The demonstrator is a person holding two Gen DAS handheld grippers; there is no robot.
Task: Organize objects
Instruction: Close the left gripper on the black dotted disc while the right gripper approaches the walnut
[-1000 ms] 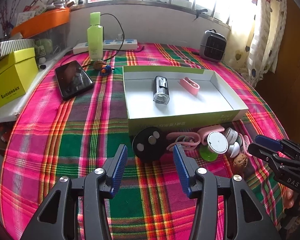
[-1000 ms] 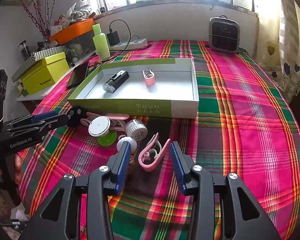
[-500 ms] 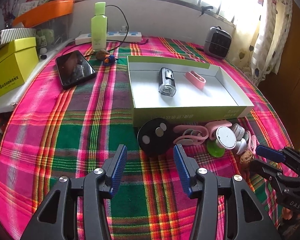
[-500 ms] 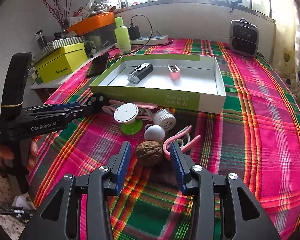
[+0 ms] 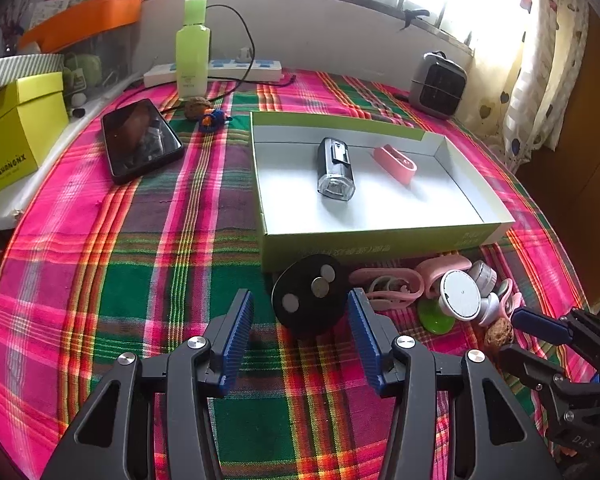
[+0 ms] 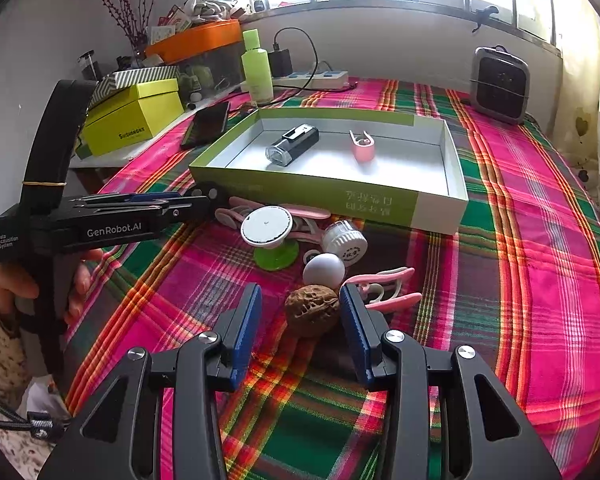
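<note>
Landmark: shallow green-walled cardboard tray (image 5: 380, 242), white inside, on the plaid tablecloth (image 5: 140, 264). Already in it: a black clip-on lamp with clear lens (image 5: 335, 170) and a pink plastic clip (image 5: 394, 164).

Loose pile just in front of the tray's near wall: black round disc with three silver spots (image 5: 310, 300), pink clips, white-faced round holder on a green base (image 6: 267, 227), white ribbed cap (image 6: 346, 242), small white ball (image 6: 324, 270), brown wrinkled walnut (image 6: 311, 310).

Right gripper (image 6: 300, 316): jaws wide, set either side of the walnut, not touching it.
Left gripper (image 5: 300, 328): jaws wide, flanking the near edge of the black disc, no contact visible.

Risks, as I judge them:
- Walnut is hard and rounded; an off-centre squeeze could squirt it forward into the ball, which would roll.
- Right jaw sits just beside another pink clip (image 6: 384, 292); closing may pinch or drag it.
- Disc lies flat and low; pads may slide over its rim, or shove it against the tray wall.
- Silver spots may be loose pieces; cannot tell.
</note>
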